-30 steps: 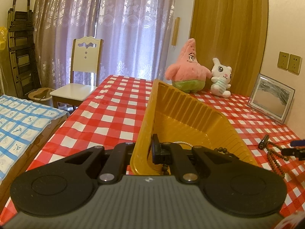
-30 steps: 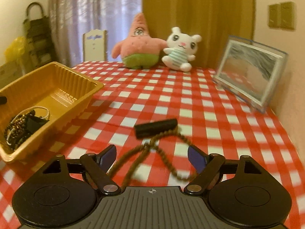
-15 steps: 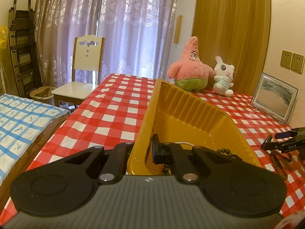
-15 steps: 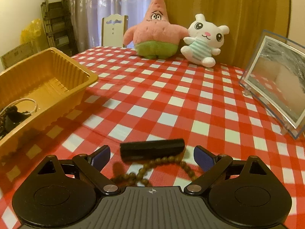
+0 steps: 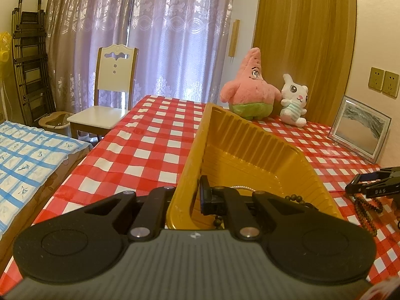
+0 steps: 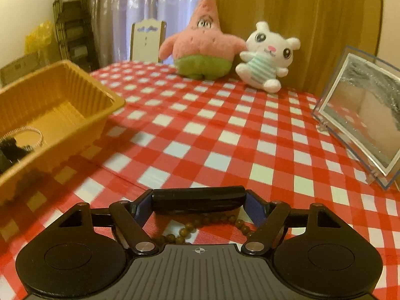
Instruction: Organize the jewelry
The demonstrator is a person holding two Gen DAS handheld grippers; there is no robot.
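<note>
A yellow plastic tray [image 5: 250,130] stands on the red-checked tablecloth. My left gripper [image 5: 190,195] is shut on the tray's near wall, one finger outside and one inside. Dark beads [image 5: 296,197] and a pearl bracelet [image 6: 30,132] lie in the tray [image 6: 75,75]. To the right of the tray, a brown bead string [image 6: 190,227] with a black bar [image 6: 198,198] lies on the cloth. My right gripper [image 6: 198,203] is closing, and its blue pads [image 6: 142,207] touch the two ends of the bar. The left wrist view shows that gripper [image 5: 360,185] over the bead string [image 5: 365,212].
A pink starfish plush [image 6: 202,42] and a white rabbit plush [image 6: 267,52] sit at the table's far edge. A clear picture frame [image 6: 362,115] leans at the right. Left of the table are a white chair [image 5: 112,90] and a blue-checked bed cover [image 5: 27,155].
My right gripper moved forward until the black bar sat between its fingers, then the jaws narrowed onto the bar's ends. The left gripper and the tray have stayed put.
</note>
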